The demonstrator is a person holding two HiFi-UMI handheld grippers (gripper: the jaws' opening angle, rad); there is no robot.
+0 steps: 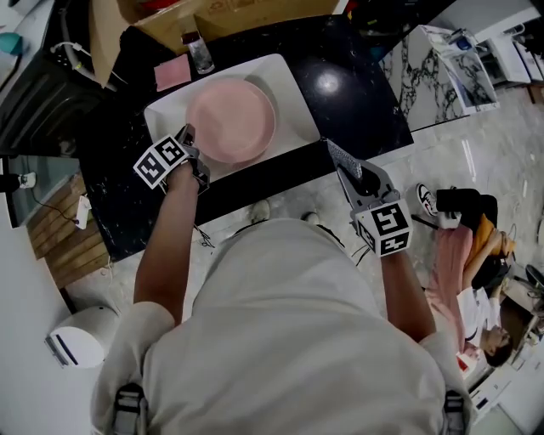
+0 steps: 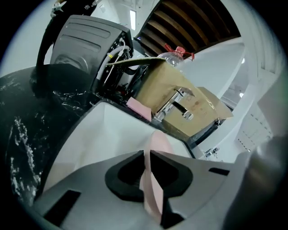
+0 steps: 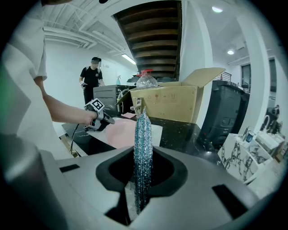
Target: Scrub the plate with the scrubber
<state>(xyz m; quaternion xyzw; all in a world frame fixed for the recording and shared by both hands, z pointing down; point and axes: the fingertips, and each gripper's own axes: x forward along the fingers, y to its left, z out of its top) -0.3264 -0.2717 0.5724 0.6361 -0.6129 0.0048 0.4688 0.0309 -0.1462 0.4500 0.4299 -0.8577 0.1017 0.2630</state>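
A pink plate (image 1: 231, 119) is seen in a white tray (image 1: 285, 81) on the black desk (image 1: 348, 93); whether the plate rests flat on the tray cannot be told. The plate's near left rim is held by the left gripper (image 1: 194, 153); in the left gripper view the jaws are nearly closed, and the thin pink rim (image 2: 153, 179) is pinched between them, edge on, with the white tray (image 2: 103, 134) seen past it.

A flat, sparkly blue-grey scrubber (image 3: 143, 130) is held by the right gripper (image 3: 143, 155); the jaws are pressed on both sides of it, and it stands upright between them and sticks out past their tips. In the head view the right gripper (image 1: 338, 155) is seen at the near edge of the desk, to the right of the tray, with the scrubber (image 1: 345, 160) pointed at the desk; the scrubber is kept well apart from the plate and is not touching it.

At the far side of the desk an open cardboard box (image 1: 229, 21) is seen; a small clear bottle (image 1: 201, 53) and a pink pad (image 1: 172, 72) are found just beside the tray's far left corner. A marbled block (image 1: 425, 76) is seen to the right of the desk. In the right gripper view a person in black (image 3: 92, 78) is seen standing far off.
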